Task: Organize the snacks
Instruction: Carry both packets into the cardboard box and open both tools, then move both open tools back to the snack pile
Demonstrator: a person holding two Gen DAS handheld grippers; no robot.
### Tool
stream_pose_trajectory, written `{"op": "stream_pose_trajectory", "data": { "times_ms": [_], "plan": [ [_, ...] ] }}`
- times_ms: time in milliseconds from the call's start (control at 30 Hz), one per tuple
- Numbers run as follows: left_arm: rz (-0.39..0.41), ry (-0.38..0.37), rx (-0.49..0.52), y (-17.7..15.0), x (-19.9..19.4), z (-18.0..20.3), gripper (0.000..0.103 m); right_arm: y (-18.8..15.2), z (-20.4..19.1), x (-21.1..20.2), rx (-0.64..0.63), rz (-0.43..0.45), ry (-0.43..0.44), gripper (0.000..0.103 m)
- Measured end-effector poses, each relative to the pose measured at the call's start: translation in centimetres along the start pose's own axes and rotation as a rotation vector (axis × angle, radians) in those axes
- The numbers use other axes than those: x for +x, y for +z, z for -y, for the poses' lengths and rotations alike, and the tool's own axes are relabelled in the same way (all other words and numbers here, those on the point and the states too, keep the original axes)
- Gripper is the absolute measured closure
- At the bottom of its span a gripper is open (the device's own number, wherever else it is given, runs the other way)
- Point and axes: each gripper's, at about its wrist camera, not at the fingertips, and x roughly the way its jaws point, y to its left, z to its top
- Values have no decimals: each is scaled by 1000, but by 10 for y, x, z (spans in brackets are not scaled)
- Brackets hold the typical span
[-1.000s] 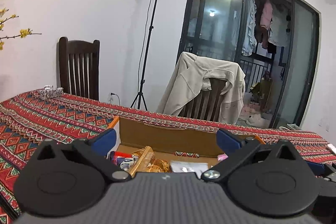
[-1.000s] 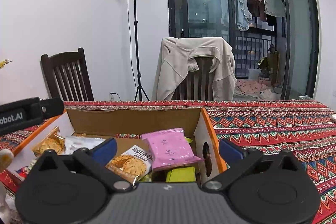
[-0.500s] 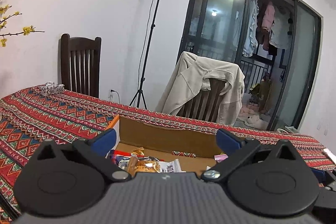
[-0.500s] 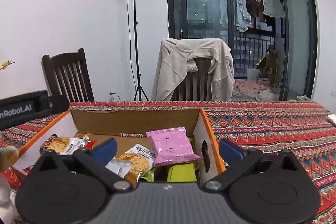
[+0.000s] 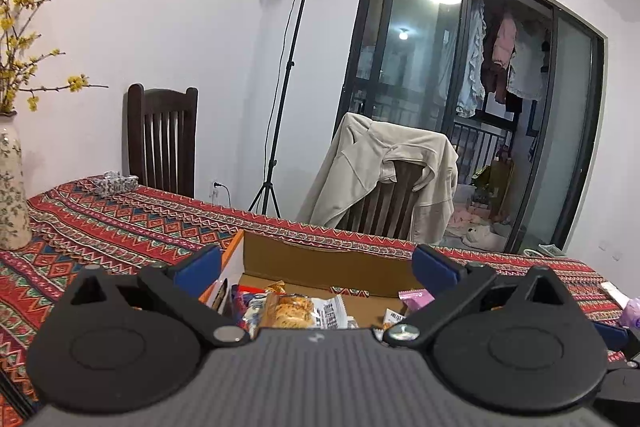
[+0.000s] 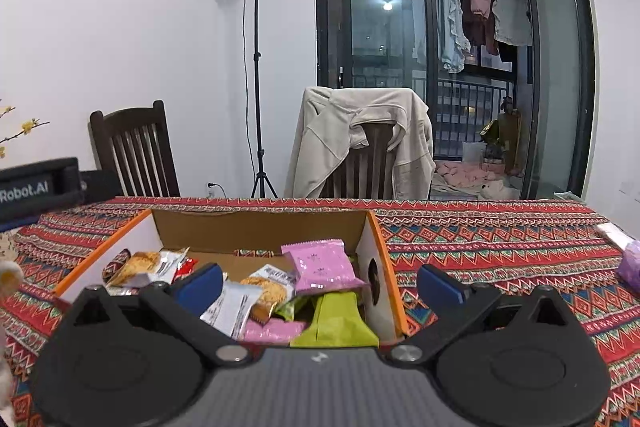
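We see the open brown cardboard box with orange edges [image 6: 262,227], holding crinkly foil snack packets [image 6: 320,265], just ahead of both tongs. Our left gripper [image 5: 316,263] and right gripper [image 6: 320,281] stand spread, empty. The box sits on a red zigzag-patterned woven tablecloth [image 6: 500,247].
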Motion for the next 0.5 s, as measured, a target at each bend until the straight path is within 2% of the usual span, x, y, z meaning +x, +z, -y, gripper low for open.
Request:
{"op": "stream_pose_trajectory", "data": {
  "times_ms": [300, 500],
  "plan": [
    [24, -9, 40, -6, -47, -13, 0, -18, -3, -35, -18, -11, -10, 0],
    [-5, 8, 75, -26, -67, -31, 0, -36, -5, -50, -31, -40, -11, 0]
  ]
}}
